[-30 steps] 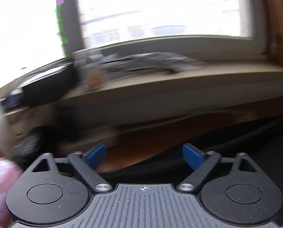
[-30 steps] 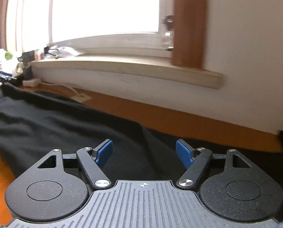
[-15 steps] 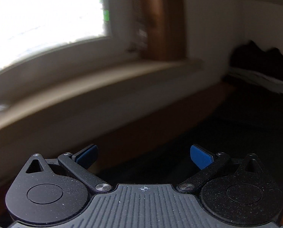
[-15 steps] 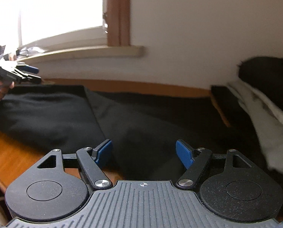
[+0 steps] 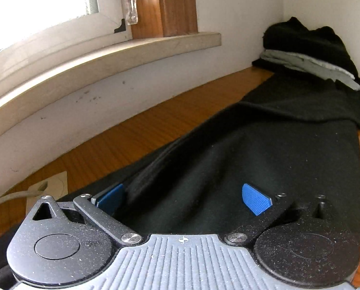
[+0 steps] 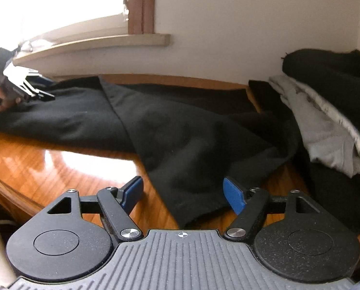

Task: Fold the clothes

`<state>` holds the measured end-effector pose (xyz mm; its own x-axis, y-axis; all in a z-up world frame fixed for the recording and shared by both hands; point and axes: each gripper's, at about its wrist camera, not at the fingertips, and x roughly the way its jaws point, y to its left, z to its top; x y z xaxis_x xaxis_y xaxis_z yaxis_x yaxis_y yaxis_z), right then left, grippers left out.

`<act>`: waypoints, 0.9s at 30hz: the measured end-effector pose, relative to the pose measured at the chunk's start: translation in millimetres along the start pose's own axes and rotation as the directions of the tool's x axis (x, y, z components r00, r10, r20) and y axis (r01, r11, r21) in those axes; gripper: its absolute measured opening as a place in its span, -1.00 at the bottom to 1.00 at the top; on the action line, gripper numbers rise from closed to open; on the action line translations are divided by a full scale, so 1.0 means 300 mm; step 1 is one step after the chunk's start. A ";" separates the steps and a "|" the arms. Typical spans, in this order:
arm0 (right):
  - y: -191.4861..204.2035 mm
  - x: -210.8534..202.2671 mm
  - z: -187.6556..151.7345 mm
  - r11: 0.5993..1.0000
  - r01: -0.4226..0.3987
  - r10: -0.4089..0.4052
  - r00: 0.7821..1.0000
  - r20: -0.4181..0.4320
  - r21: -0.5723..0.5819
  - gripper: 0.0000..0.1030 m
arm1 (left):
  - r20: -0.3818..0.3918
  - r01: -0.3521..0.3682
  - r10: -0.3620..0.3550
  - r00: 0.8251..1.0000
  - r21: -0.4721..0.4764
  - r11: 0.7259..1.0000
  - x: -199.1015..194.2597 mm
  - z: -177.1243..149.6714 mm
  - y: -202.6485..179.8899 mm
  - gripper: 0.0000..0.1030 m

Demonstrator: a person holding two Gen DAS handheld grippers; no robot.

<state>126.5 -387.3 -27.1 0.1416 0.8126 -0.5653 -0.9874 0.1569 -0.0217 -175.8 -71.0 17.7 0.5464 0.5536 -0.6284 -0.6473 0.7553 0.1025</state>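
Wooden surface [image 6: 47, 166] carries black garment [image 6: 180, 130]; both hand-held grippers, left [image 5: 183, 199] and right [image 6: 182, 193], spread, right's jaws just narrowed over garment's near edge.

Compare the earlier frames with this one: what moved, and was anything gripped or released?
Both grippers swung from the window side down toward the black garment. The left gripper now sits low over it, jaws open. The right gripper has just been narrowing its jaws around the garment's near corner, pads not yet pressing. Nothing gripped or released. The garment and the clothes pile stayed put.
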 end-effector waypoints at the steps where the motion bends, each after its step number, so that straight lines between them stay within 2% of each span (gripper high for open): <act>1: -0.003 -0.004 -0.001 1.000 0.001 -0.001 1.000 0.001 -0.001 0.02 | 0.002 -0.002 0.002 1.000 0.001 1.000 -0.009 -0.002 0.002 1.00; 3: -0.007 -0.010 0.003 1.000 0.007 -0.007 1.000 -0.001 -0.011 -0.55 | 0.007 -0.002 0.002 1.000 -0.001 1.000 -0.024 -0.005 0.008 1.00; 5: -0.013 -0.006 0.019 0.999 0.026 -0.026 0.999 -0.019 -0.023 -0.73 | 0.010 0.003 -0.003 1.000 -0.014 1.000 -0.024 -0.004 0.013 1.00; 8: -0.024 -0.023 0.064 0.997 0.069 -0.069 0.998 0.008 -0.042 -0.83 | 0.006 0.018 -0.017 1.000 -0.046 0.999 -0.021 -0.004 0.032 1.00; 11: -0.044 -0.063 0.139 0.991 0.128 -0.124 0.989 0.077 -0.041 -0.84 | 0.013 0.040 -0.039 0.999 -0.078 0.996 -0.025 -0.006 0.054 1.00; 15: -0.073 -0.096 0.269 0.982 0.183 -0.173 0.971 0.168 -0.044 -0.85 | 0.040 0.103 -0.098 0.994 -0.153 0.983 -0.034 -0.009 0.102 1.00; 17: -0.090 -0.083 0.357 0.977 0.207 -0.193 0.960 0.205 -0.047 -0.86 | 0.071 0.136 -0.124 0.990 -0.203 0.970 -0.048 -0.017 0.134 1.00; 20: -0.111 0.010 0.522 0.971 0.233 -0.213 0.946 0.244 -0.055 -0.86 | 0.105 0.167 -0.143 0.984 -0.267 0.949 -0.061 -0.025 0.176 1.00; 23: -0.145 0.171 0.644 0.969 0.247 -0.234 0.947 0.218 -0.031 -0.84 | 0.097 0.158 -0.135 0.986 -0.286 0.945 -0.059 -0.024 0.185 1.00; 25: -0.174 0.288 0.672 0.967 0.255 -0.253 0.955 0.157 0.007 -0.74 | 0.094 0.153 -0.131 0.987 -0.281 0.947 -0.059 -0.022 0.183 1.00; 27: -0.203 0.376 0.657 0.965 0.259 -0.261 0.962 0.079 0.037 -0.32 | 0.091 0.146 -0.126 0.988 -0.278 0.949 -0.059 -0.019 0.178 1.00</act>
<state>216.8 -194.7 72.9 0.3997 0.7850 -0.4732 -0.9137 0.3828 -0.1367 -223.0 -42.5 30.1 0.6693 0.4839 -0.5638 -0.6823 0.7007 -0.2086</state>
